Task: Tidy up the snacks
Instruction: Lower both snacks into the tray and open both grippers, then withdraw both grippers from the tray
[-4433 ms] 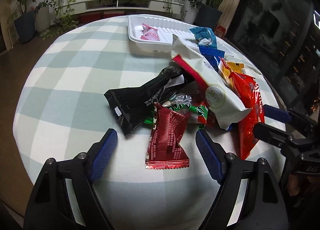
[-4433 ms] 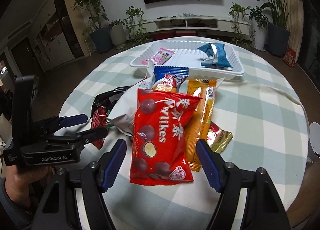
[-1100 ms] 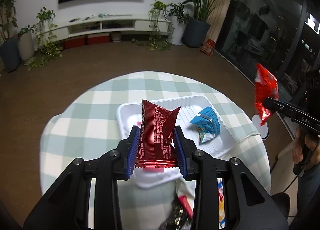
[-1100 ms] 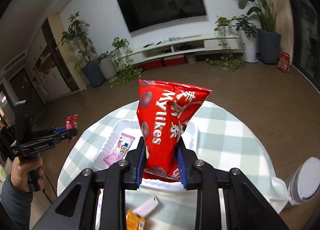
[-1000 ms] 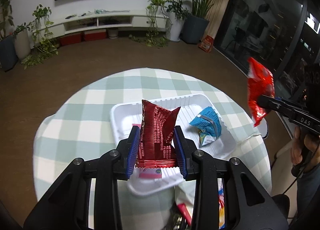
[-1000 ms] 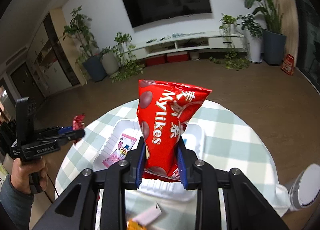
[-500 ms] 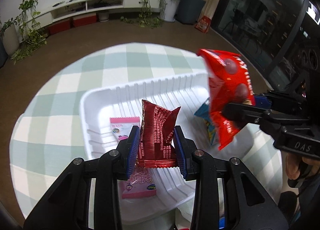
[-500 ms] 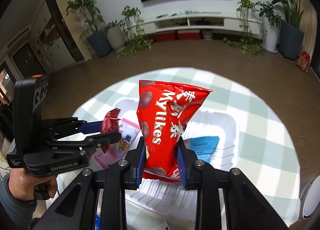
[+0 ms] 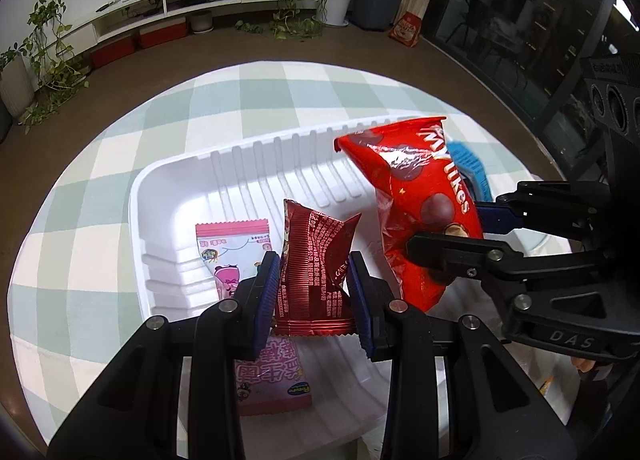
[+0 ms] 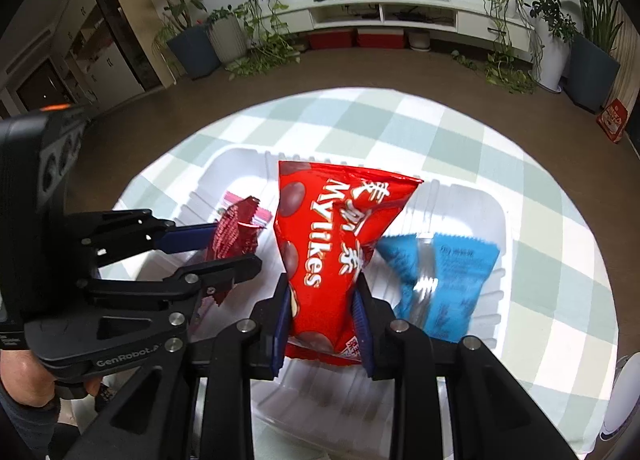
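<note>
Nearest, the left gripper (image 9: pixel 313 292) clamps a dark red foil packet (image 9: pixel 316 260) and the right gripper (image 10: pixel 322 324) a bright red candy bag (image 10: pixel 336 244), both over the white tray (image 9: pixel 248 164). Both look light, crinkly and slippery; low-edge grips suit them.

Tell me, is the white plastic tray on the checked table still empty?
No: the white plastic tray already holds a pink flat packet, and the right wrist view shows a blue crinkled packet in it too.
</note>
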Motion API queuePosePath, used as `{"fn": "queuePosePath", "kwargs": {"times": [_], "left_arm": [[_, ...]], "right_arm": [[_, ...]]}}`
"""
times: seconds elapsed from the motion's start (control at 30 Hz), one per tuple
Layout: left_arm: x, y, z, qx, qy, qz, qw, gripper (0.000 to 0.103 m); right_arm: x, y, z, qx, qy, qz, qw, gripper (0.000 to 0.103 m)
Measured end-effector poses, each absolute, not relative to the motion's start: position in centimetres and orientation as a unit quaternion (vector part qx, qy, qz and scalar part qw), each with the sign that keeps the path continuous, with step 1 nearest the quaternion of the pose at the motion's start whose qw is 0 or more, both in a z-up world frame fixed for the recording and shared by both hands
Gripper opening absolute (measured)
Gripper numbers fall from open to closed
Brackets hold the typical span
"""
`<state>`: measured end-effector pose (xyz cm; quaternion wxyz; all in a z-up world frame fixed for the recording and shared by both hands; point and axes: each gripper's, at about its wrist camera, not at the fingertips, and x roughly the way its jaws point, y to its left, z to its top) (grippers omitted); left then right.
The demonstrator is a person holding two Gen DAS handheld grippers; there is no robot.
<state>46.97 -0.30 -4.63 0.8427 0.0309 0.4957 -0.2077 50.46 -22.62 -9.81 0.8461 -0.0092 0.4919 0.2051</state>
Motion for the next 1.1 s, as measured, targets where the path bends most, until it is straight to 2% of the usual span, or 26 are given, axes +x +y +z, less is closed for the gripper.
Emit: {"fn": "queuePosePath", "kwargs": {"times": [0.67,0.73,0.77,0.8,0.9,0.97,1.1], "left_arm": [[47.6,-0.8,-7.1,0.054,0.510,-0.197,0.835,0.034],[47.6,-0.7,-7.1,0.054,0.510,-0.194,0.836,0.034],[47.6,-0.7,-7.1,0.054,0.510,-0.194,0.836,0.036],[47.5,-0.6,-7.0,0.054,0.510,-0.194,0.836,0.044],[47.5,-0.4,-6.9,0.054,0.506,-0.191,0.839,0.050],[47.3,-0.3,-6.8,0.054,0.505,-0.191,0.840,0.053],[47.1,-0.1,-6.4,0.051,0.501,-0.188,0.843,0.054]], "right_arm": [[50.2,-21.8,-11.4,-0.033,0.497,0.191,0.846,0.032],[50.2,-21.7,-11.3,-0.034,0.497,0.190,0.846,0.035],[50.2,-21.7,-11.3,-0.035,0.497,0.189,0.846,0.035],[50.2,-21.7,-11.2,-0.035,0.497,0.189,0.846,0.035],[50.1,-21.8,-11.0,-0.036,0.495,0.187,0.848,0.035],[50.0,-22.0,-10.8,-0.035,0.492,0.188,0.849,0.036],[49.8,-22.2,-10.2,-0.032,0.487,0.186,0.853,0.044]]}}
